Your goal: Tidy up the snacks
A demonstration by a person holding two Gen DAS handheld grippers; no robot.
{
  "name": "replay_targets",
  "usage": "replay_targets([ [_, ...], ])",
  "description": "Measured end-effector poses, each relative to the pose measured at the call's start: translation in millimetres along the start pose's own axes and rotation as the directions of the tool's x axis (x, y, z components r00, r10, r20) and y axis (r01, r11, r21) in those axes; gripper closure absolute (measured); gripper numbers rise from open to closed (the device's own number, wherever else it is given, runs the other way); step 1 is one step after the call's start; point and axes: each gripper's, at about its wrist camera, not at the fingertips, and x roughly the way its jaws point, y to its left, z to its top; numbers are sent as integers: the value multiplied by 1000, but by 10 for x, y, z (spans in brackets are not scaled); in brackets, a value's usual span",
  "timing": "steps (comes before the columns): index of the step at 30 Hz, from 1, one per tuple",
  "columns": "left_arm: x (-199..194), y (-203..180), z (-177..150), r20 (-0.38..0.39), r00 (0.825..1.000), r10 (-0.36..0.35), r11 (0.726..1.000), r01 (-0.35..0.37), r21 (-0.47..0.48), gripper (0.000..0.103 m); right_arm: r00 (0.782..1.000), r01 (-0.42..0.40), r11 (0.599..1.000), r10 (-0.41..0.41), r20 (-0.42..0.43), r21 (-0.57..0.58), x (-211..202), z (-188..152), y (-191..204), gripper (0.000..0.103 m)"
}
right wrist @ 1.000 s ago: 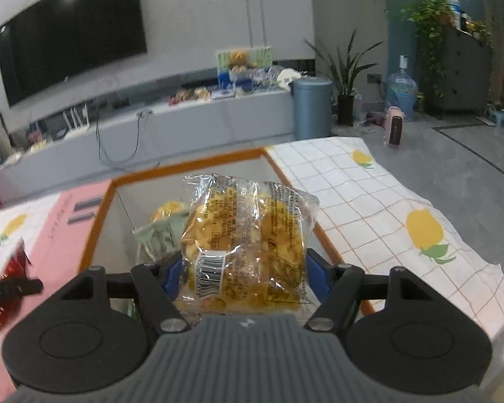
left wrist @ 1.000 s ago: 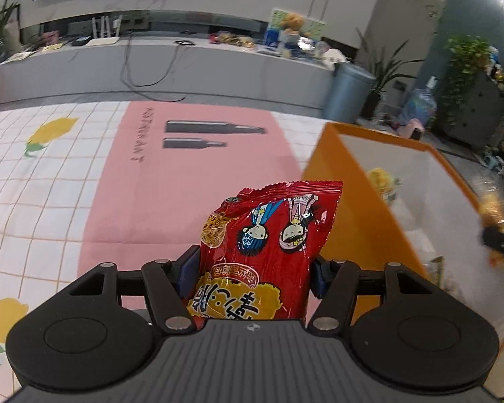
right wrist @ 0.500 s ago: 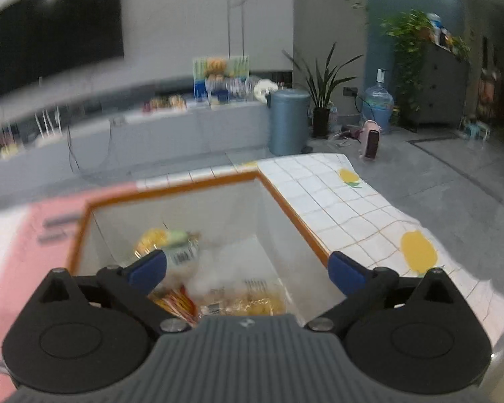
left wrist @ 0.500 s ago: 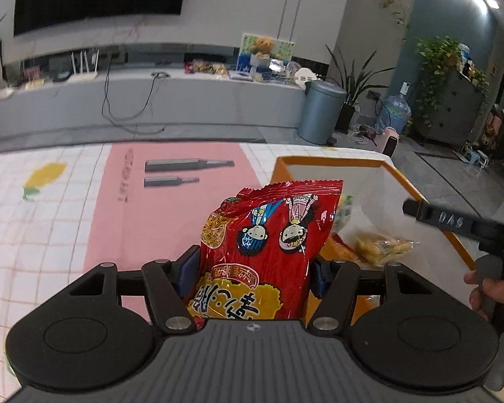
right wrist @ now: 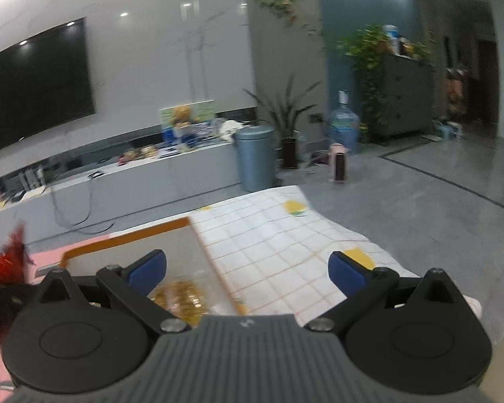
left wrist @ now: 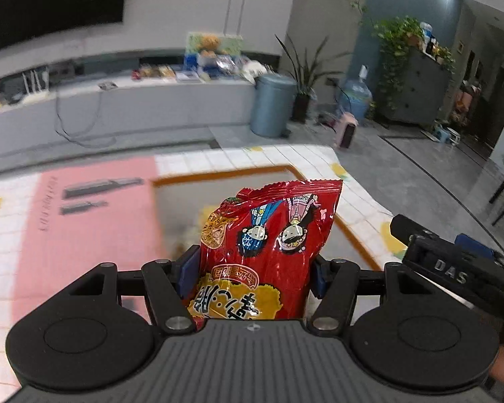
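My left gripper (left wrist: 252,268) is shut on a red snack bag (left wrist: 268,248) with cartoon figures and holds it upright above the orange-rimmed box (left wrist: 218,174). My right gripper (right wrist: 247,270) is open and empty, raised over the box's right side (right wrist: 127,240). A clear yellow snack pack (right wrist: 181,302) lies inside the box below it. The red bag shows at the left edge of the right wrist view (right wrist: 10,265). The right gripper's body shows at the right of the left wrist view (left wrist: 453,272).
The box stands on a checked tablecloth with lemon prints (right wrist: 285,245) beside a pink mat (left wrist: 84,221). The table edge drops to a grey floor on the right. A long grey cabinet (left wrist: 117,107) and a blue bin (left wrist: 274,104) stand behind.
My right gripper opened and dropped the yellow snack pack into the box, then rose and drew back. My left gripper carried the red bag right, to over the box.
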Motion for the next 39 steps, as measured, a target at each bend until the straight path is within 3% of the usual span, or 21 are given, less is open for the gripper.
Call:
replay_targets([
  [4,350,-159,-8,-25,1000,-1,1000,1,-3,30,1000,-4,995,6,-17,96,34,8,-186,3],
  [9,582,-235,-53,-20,1000,21,1000,-21,-2,26,1000,-10,959,10,1,283,-24,-1,-387,3],
  [11,604,-272,-103,16,998,52,999,-53,9,8,999,-14,954,-1,50,298,-101,26,-393,3],
  [14,600,-336,-177,34,994,108,993,-109,42,6,995,-39,952,9,102,303,-187,55,-394,3],
  [22,476,-365,-212,20,996,83,996,-83,26,6,999,-33,954,23,37,296,-105,40,-382,3],
  [24,390,-371,-225,25,994,110,994,-110,22,6,1000,-1,961,-6,25,276,-90,42,-362,3],
  [27,230,-371,-236,33,991,132,991,-133,19,6,990,126,965,-138,38,229,-132,30,-335,3],
  [29,80,-366,-237,41,987,153,988,-153,11,6,985,161,961,-172,32,224,-139,19,-351,3],
  [31,-87,-364,-230,33,985,171,985,-172,5,6,991,133,959,-137,0,251,-125,-21,-398,3],
  [33,-258,-358,-207,9,982,189,982,-189,-1,6,997,66,954,-48,-68,292,-94,-86,-431,3],
  [34,-364,-357,-200,13,982,189,982,-189,4,6,990,42,953,1,-144,299,-51,-106,-431,3],
  [36,-573,-364,-197,29,980,196,981,-196,11,6,955,-17,956,102,-279,293,9,-148,-415,3],
  [39,-816,-404,-200,23,979,202,979,-203,29,6,941,-86,958,169,-293,275,-186,-233,-380,3],
])
